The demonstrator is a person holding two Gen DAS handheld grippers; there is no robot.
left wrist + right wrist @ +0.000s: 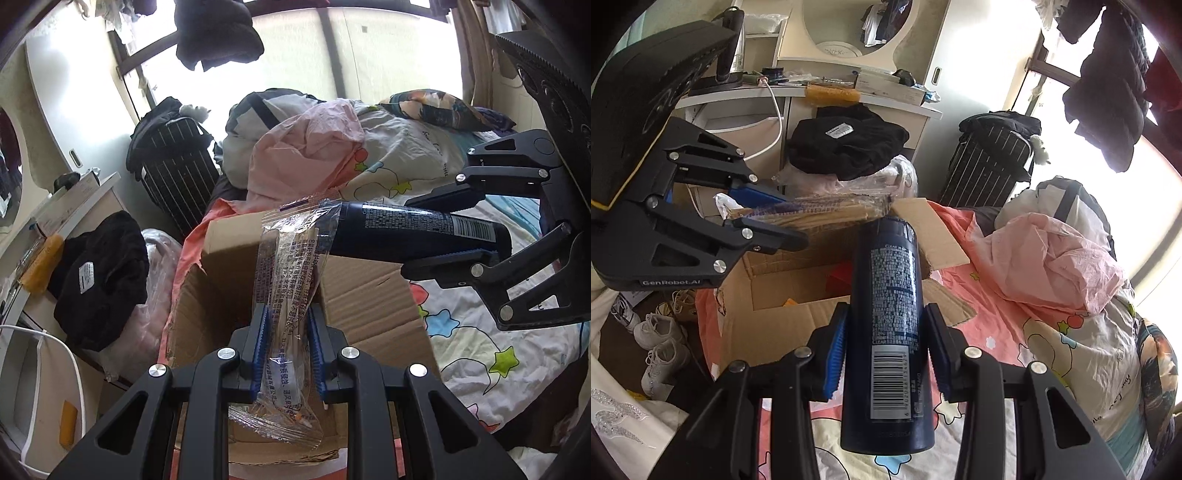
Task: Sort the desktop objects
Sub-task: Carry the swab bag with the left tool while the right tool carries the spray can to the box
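Left wrist view shows the left tongs [286,354] clamped narrow on a clear plastic packet [291,280] of sticks, held above the open cardboard box [369,306] that sits on the bed [480,354]. The right tongs [886,354] grip a dark blue bottle [888,332] just beside it, over the box's near flap. Both loads look ready for dropping in; next each should be lowered past the flaps and released. The box floor is mostly hidden, and the packet's print is too blurred to read.
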